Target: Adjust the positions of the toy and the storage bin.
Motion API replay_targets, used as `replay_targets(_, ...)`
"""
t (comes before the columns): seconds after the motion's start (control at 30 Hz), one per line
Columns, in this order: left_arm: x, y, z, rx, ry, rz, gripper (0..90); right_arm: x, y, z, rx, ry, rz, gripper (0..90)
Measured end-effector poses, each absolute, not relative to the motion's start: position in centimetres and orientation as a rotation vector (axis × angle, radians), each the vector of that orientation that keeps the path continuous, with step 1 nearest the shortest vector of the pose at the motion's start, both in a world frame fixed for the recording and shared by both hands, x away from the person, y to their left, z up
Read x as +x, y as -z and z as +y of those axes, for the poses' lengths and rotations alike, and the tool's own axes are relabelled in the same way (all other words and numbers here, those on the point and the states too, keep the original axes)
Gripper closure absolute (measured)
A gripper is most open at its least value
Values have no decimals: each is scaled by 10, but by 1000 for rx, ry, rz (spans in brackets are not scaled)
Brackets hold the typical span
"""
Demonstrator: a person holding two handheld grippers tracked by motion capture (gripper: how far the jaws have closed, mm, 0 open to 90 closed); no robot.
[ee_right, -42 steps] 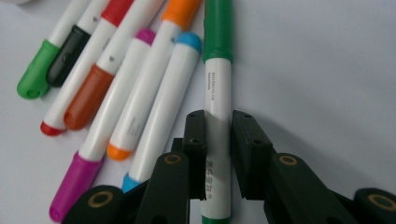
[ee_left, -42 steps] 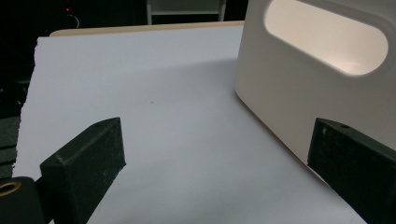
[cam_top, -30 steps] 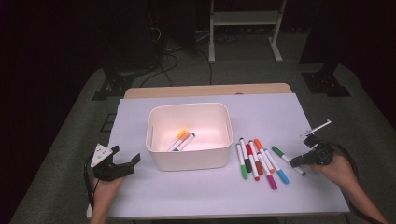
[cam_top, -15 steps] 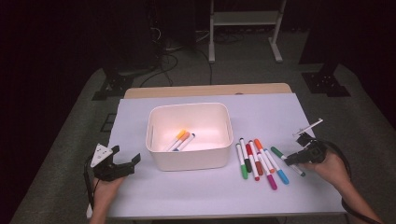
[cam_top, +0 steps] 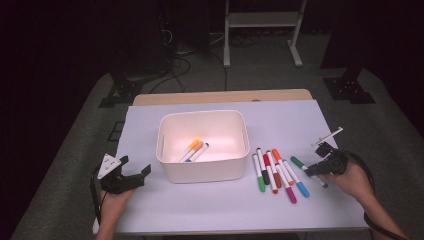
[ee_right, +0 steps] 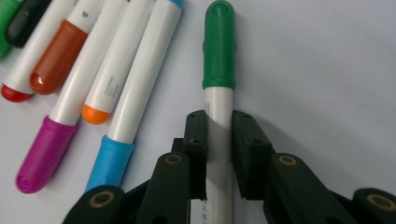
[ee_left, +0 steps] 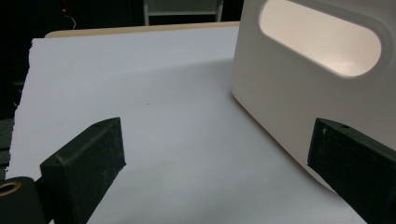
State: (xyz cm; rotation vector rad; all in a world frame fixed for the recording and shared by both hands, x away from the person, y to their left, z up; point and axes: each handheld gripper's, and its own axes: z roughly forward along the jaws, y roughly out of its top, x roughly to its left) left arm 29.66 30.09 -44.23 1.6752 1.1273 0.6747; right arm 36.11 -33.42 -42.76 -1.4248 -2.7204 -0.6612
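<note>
Since a moment ago, our right tongs (cam_top: 314, 169) have slid a little closer to the row of markers, and their jaws have just been closing with the green marker (ee_right: 218, 93) between them. Now the two black jaws squeeze the white body of that marker from both sides, just below its green cap. The green marker lies flat on the white tabletop (cam_top: 280, 120), at the right end of the row and just beside the blue marker (ee_right: 135, 107).

In the right gripper view, next to the blue one we see an orange marker (ee_right: 109, 70), a purple marker (ee_right: 70, 102), a brown marker (ee_right: 58, 51), and more caps at the far edge.

Our left tongs (cam_top: 131, 176) rest near the front left corner of the tabletop. Their jaws stand wide apart with nothing between them. They point at the side of the white bin (ee_left: 280, 93), which is close but not touching them.

The white bin sits in the middle of the tabletop, to the left of the row. Three markers (cam_top: 192, 150) lie inside it, side by side, with orange and dark caps.
</note>
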Motion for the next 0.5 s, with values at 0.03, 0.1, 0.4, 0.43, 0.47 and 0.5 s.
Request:
replay_targets(0.03, 297, 442, 301, 1674, -675, 1129, 27, 362, 428, -337, -1431, 681, -2691, 757)
replay_targets(0.1, 297, 442, 301, 1671, -675, 1132, 26, 364, 427, -342, -1423, 739, -2628, 758)
replay_targets(0.4, 297, 442, 302, 1667, -674, 1133, 26, 366, 396, -341, -1341, 888, -2520, 757)
replay_targets(0.43, 297, 442, 302, 1667, -674, 1133, 26, 366, 396, -341, -1341, 888, -2520, 757)
replay_targets(0.47, 297, 442, 301, 1667, -673, 1132, 27, 366, 385, -337, -1310, 914, -2520, 756)
replay_targets(0.5, 297, 442, 301, 1667, -673, 1132, 26, 367, 381, -335, -1302, 922, -2522, 757)
